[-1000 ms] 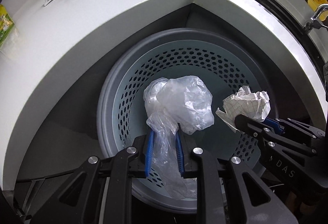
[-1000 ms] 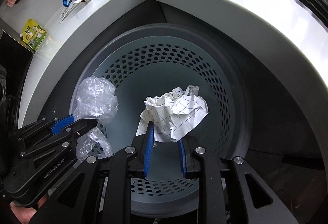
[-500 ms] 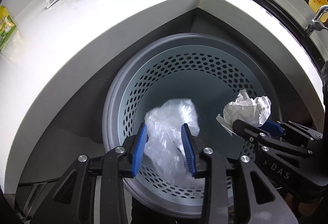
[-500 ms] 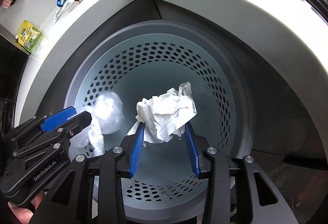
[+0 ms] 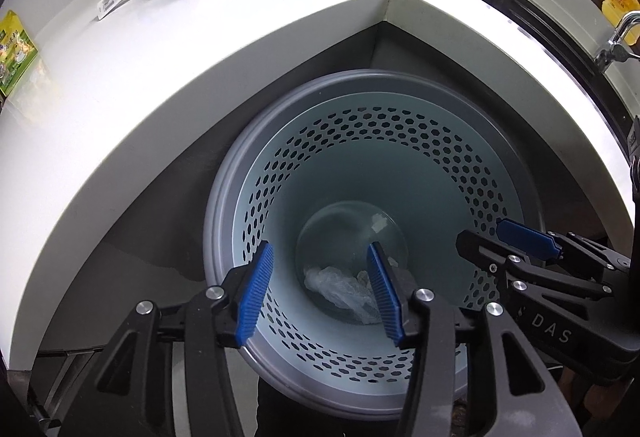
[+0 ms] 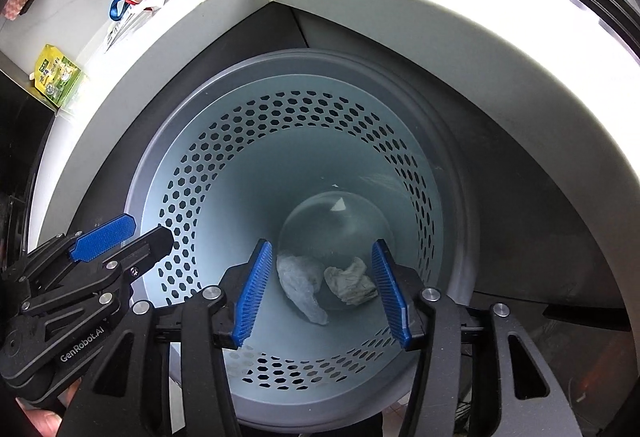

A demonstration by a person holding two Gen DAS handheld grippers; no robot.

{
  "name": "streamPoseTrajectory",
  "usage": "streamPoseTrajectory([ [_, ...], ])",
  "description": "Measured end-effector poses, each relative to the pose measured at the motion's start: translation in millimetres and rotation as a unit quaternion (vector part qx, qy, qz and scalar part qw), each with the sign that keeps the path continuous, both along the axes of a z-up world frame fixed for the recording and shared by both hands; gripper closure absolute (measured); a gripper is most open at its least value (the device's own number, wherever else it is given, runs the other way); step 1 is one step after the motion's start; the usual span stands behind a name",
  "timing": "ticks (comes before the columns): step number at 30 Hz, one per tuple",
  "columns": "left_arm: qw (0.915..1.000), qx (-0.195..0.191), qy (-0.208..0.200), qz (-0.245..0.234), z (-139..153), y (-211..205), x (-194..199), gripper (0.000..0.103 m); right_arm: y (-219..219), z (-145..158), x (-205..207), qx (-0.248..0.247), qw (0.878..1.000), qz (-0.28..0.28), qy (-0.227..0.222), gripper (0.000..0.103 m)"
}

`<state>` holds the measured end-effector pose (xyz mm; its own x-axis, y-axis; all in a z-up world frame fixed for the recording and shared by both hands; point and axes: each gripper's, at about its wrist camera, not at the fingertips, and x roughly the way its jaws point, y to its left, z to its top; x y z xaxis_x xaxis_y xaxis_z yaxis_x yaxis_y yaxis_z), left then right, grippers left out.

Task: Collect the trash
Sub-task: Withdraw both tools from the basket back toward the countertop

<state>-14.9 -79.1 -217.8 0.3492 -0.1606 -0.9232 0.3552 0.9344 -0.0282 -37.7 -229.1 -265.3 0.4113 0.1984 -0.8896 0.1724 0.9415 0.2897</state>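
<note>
Both the left gripper (image 5: 320, 293) and right gripper (image 6: 322, 293) hang wide open, released, over the perforated bin (image 6: 168, 173). The plastic bag (image 6: 298, 287) and crumpled paper (image 6: 352, 281) lie at the bin's bottom, toward 6 o'clock, touching neither gripper.

Both wrist cameras look steeply down, close above, sharing the perforated bin (image 5: 452, 165).

The right gripper (image 5: 520, 241) body reads "DAS"; the left gripper (image 6: 120, 237) body reads "GenRobot.AI".
</note>
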Motion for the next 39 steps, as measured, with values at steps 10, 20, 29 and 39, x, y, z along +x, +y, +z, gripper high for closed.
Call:
streamPoseTrajectory([
  [10,0.9999,-0.002,-0.010,0.008,14.6,-0.1,-3.2,0.044,-5.4,12.0,-7.5,0.004,1.000,-0.005,-0.002,0.053],
  [20,0.9994,-0.003,-0.029,0.020,46.5,3.8,-5.8,0.040,-13.1,35.6,-21.6,0.008,1.000,0.002,-0.010,0.048],
  [29,0.9970,-0.007,-0.070,0.031,90.6,3.6,-11.7,0.028,-19.7,68.6,-36.6,0.016,0.999,0.002,-0.040,0.039],
  [39,0.9909,-0.016,-0.120,0.058,135.8,13.3,-20.5,0.010,-17.5,108.1,-46.0,0.001,0.997,0.031,-0.077,0.033],
])
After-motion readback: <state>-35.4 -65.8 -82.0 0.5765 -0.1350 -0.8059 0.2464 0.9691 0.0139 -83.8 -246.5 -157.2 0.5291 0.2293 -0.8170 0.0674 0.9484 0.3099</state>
